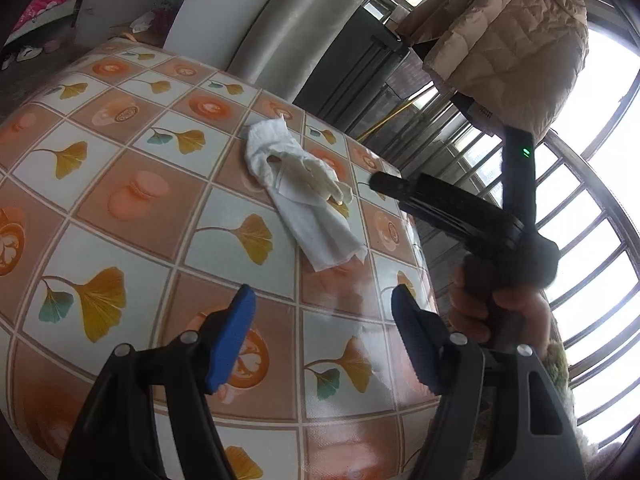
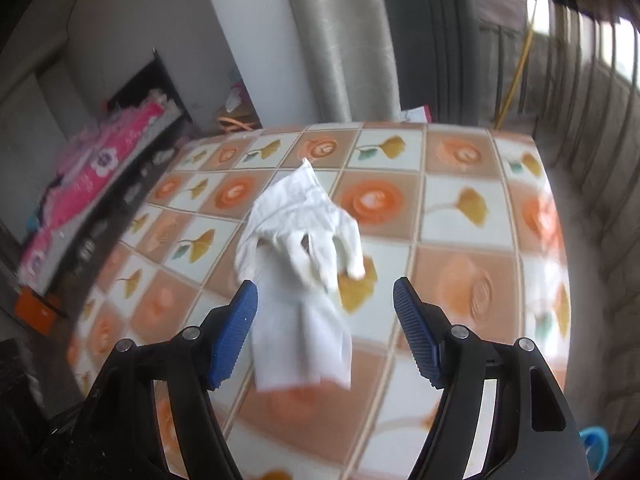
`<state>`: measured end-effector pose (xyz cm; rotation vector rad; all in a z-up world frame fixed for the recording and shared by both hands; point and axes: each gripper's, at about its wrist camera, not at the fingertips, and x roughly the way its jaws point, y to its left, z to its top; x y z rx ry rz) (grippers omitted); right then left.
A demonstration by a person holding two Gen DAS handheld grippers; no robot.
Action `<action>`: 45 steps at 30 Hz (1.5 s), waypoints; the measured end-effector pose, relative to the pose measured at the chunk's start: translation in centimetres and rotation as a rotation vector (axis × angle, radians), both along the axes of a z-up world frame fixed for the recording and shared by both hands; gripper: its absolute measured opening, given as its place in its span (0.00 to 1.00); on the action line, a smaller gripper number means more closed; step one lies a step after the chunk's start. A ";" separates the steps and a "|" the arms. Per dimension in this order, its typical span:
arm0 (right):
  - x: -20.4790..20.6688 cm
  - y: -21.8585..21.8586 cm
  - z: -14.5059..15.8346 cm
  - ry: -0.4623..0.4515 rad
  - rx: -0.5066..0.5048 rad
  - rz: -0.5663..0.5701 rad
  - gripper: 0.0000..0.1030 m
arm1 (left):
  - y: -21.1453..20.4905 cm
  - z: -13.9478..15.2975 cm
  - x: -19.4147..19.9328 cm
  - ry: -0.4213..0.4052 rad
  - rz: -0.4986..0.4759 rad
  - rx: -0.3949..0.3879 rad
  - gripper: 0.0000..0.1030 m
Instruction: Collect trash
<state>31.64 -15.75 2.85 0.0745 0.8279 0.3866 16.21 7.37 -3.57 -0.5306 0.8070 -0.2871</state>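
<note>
A crumpled white tissue [image 1: 320, 236] with a cream disposable glove [image 1: 316, 176] lying on top rests on the table [image 1: 120, 200], which has a ginkgo-leaf and coffee-cup patterned cover, near its far right edge. My left gripper [image 1: 324, 340] hovers open over the table, short of the tissue, with nothing between its blue pads. A hand [image 1: 500, 312] holds my right gripper [image 1: 386, 184] beside the table edge, its tip close to the glove. In the blurred right wrist view, the right gripper [image 2: 324, 332] stands open above the tissue [image 2: 300, 344] and glove [image 2: 316, 236], not touching them.
A beige quilted jacket [image 1: 512, 40] hangs above the table's far right side, in front of barred windows [image 1: 592, 240]. A grey curtain [image 2: 336, 40] and a dark panel [image 2: 432, 40] stand behind the table. Pink packages [image 2: 100, 176] lie on a low shelf to the left.
</note>
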 end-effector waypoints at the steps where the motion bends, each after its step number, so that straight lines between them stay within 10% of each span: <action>1: 0.9 0.8 -0.4 -0.003 -0.034 0.004 0.65 | 0.1 -0.1 0.1 0.003 -0.003 -0.004 0.66; 9: 4.1 2.6 -4.6 0.103 -0.087 -0.006 0.10 | 1.2 -0.9 0.3 0.019 -0.032 -0.016 0.66; 27: -10.8 1.3 -7.2 0.359 0.359 0.020 0.06 | 1.6 -1.8 -4.0 0.045 -0.073 0.074 0.56; 45: -10.8 -3.6 -6.4 0.338 0.632 -0.121 0.09 | -0.3 -4.2 -4.5 0.098 -0.100 0.133 0.30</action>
